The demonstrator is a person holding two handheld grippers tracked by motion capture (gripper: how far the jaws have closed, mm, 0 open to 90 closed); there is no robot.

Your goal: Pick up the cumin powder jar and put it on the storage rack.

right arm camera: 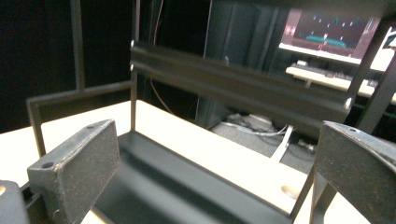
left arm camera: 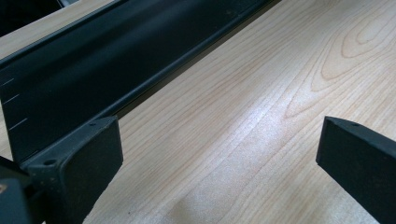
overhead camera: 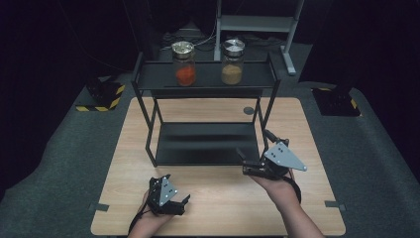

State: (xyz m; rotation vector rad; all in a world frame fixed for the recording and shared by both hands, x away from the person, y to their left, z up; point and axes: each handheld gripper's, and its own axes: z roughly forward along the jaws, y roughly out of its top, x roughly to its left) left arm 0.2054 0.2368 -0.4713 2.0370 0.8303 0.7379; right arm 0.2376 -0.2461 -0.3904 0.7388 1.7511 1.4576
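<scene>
Left gripper (overhead camera: 174, 201) low over the counter (overhead camera: 124, 158) near its front edge, fingers wide apart, holding nothing. Right gripper (overhead camera: 251, 156) tilted toward the black rack (overhead camera: 148, 79), at its lower shelf's right front corner, fingers spread, gripping nothing. Orange-filled jar (overhead camera: 184, 63) and brown-filled jar (overhead camera: 232, 61) on top shelf.

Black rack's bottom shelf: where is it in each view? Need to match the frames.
High view: the bottom shelf lies mid-table, ahead of both grippers, under the top shelf with two jars.
Left gripper view: it runs as a dark band across the upper left, beyond the open jaws.
Right gripper view: low centre, between the open jaws.
Shared landmark: the wooden table.
</scene>
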